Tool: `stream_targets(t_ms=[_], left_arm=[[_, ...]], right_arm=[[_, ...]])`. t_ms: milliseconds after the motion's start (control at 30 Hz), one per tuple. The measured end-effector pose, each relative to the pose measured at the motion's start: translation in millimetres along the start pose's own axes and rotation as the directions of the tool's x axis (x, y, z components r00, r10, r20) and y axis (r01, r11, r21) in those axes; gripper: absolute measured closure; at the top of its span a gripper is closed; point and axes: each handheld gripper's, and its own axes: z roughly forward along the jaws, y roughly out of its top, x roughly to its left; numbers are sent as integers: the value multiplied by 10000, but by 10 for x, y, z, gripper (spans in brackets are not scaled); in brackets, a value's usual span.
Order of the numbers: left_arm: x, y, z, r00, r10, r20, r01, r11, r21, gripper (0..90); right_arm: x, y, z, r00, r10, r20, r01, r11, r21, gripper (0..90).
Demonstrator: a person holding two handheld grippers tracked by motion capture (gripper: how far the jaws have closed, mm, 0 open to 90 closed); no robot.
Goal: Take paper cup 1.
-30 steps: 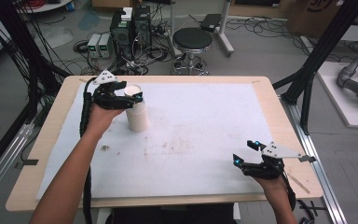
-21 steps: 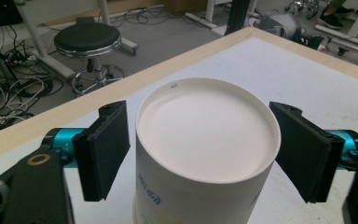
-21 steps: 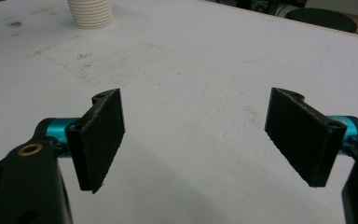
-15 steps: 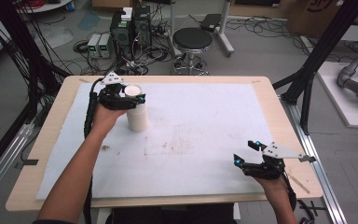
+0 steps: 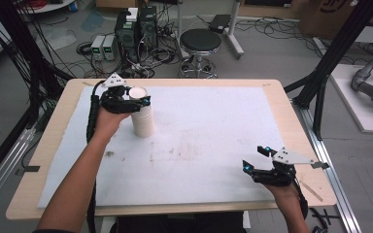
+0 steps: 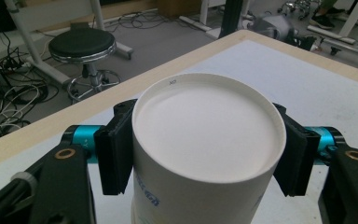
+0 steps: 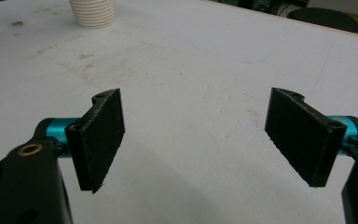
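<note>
High view: left gripper (image 5: 135, 99) clamped on top cup of the cup stack (image 5: 142, 119), far-left on the white mat (image 5: 213, 141).
Jaws just closed, pads pressing the rim; grasp made, lift-off pending. Right gripper (image 5: 257, 158) idles open, well apart.

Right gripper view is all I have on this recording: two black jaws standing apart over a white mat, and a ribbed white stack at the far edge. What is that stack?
Observer: A stack of paper cups, standing upside down on the white mat.
Operator: Is anything touching it?
Observer: Yes. The left gripper has just been closing, and its pads press on both sides of the top cup.
Operator: Where does my gripper sit relative to that?
Observer: The right gripper is at the near right corner of the mat, well apart from the cups, with nothing between its jaws.
</note>
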Motion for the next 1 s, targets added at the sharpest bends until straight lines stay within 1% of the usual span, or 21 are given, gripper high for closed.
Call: stream_targets(t_ms=[100, 133, 167, 233, 267, 300, 333, 367, 400, 467, 500, 533, 567, 667, 733, 767, 800, 833, 867, 933, 1000], left_arm=[[5, 33, -40, 9999, -160, 56, 161, 9996, -245, 335], [11, 65, -73, 9998, -191, 42, 193, 9990, -401, 336], [12, 88, -92, 9997, -235, 86, 239, 9987, -458, 337], [6, 143, -139, 9996, -244, 111, 252, 9970, -738, 339], [6, 143, -139, 9996, -244, 111, 252, 9970, -738, 340], [4, 175, -172, 9996, -249, 117, 258, 9960, -854, 340], [4, 234, -240, 9995, -285, 108, 297, 9916, -1257, 342], [4, 234, -240, 9995, -285, 108, 297, 9916, -1257, 343], [11, 289, -309, 9991, -359, 224, 388, 9886, -1456, 343], [3, 341, -390, 9992, -332, 214, 365, 9838, -1757, 344], [3, 341, -390, 9992, -332, 214, 365, 9838, -1757, 345], [7, 391, -482, 9990, -339, 306, 396, 9770, -2094, 346], [7, 391, -482, 9990, -339, 306, 396, 9770, -2094, 347], [19, 441, -625, 9983, -459, 360, 539, 9619, -2679, 349], [26, 454, -719, 9978, -544, 376, 631, 9542, -2926, 350], [29, 453, -765, 9979, -533, 373, 620, 9518, -3005, 350], [20, 428, -850, 9984, -457, 345, 541, 9508, -3051, 350], [20, 428, -850, 9984, -457, 345, 541, 9508, -3051, 351], [8, 398, -886, 9986, -425, 330, 506, 9507, -3059, 351], [-8, 320, -944, 9994, -264, 240, 323, 9549, -2953, 351], [-13, 229, -999, 9993, -297, 219, 349, 9550, -2947, 352]], right_arm=[[9, 4, 5, 10000, 33, -35, -33, 10000, 30, 203], [8, 4, 6, 10000, 18, -29, -18, 10000, 25, 203], [7, 4, 8, 10000, 12, -37, -12, 10000, 22, 204], [8, 5, 9, 10000, -20, -39, 20, 10000, 12, 203], [11, 5, 8, 10000, 22, -46, -21, 10000, 15, 203], [11, 5, 8, 10000, 22, -46, -21, 10000, 15, 203], [9, 6, 5, 10000, 20, -37, -20, 10000, 9, 203], [9, 6, 5, 10000, 20, -37, -20, 10000, 9, 203], [10, 5, 3, 10000, 20, -38, -20, 10000, 7, 204], [11, 3, 0, 10000, 19, -36, -19, 10000, 18, 203], [11, 3, 0, 10000, 19, -36, -19, 10000, 18, 203], [13, 4, -4, 10000, 40, -40, -40, 10000, 16, 203], [13, 4, -4, 10000, 40, -40, -40, 10000, 16, 203], [12, 6, -8, 10000, 14, -33, -14, 10000, -20, 203], [15, 8, -5, 10000, 14, -41, -14, 10000, -15, 204], [14, 9, -1, 10000, -28, -51, 27, 10000, -19, 203], [20, 8, 2, 10000, 9, -59, -9, 10000, 7, 203], [20, 8, 2, 10000, 9, -59, -9, 10000, 7, 203], [24, 9, 8, 10000, -39, -87, 39, 10000, 26, 204], [27, 10, 10, 9999, -42, -107, 42, 10000, 27, 204], [26, 10, 15, 9999, -56, -97, 56, 10000, 16, 204]])
